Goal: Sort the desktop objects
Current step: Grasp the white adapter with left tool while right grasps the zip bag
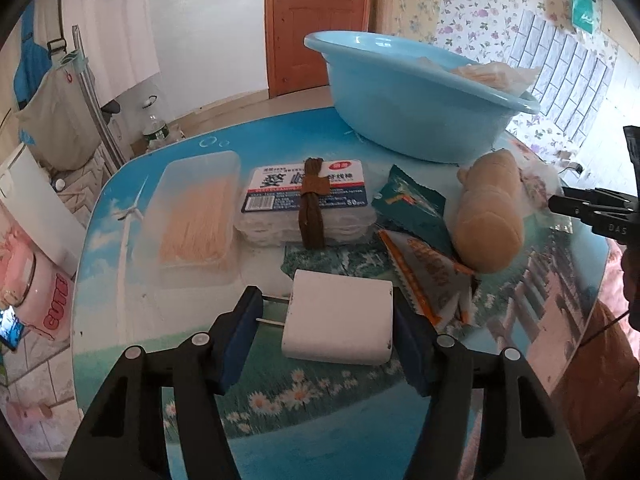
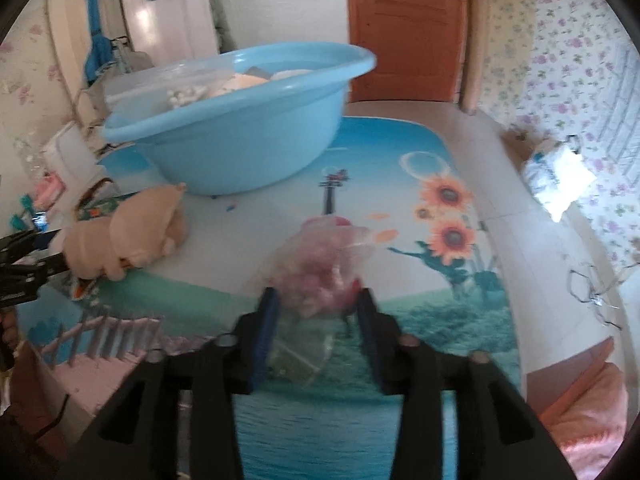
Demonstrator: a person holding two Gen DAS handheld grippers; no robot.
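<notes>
Left wrist view shows the left gripper point(image 1: 328, 334) half-open around the white charger point(image 1: 338, 322), its right pad touching, the left apart; close squarely before lifting to the blue basin point(image 1: 404, 92) ahead. The right gripper point(image 2: 316, 334) straddles a clear bag point(image 2: 320, 268), grip uncertain through blur.

Glossy blue plastic basin point(image 1: 416, 92), matt white plastic charger point(image 1: 340, 320), plush tan cloth toy point(image 1: 488, 216), crinkly clear bag point(image 2: 320, 264).
</notes>
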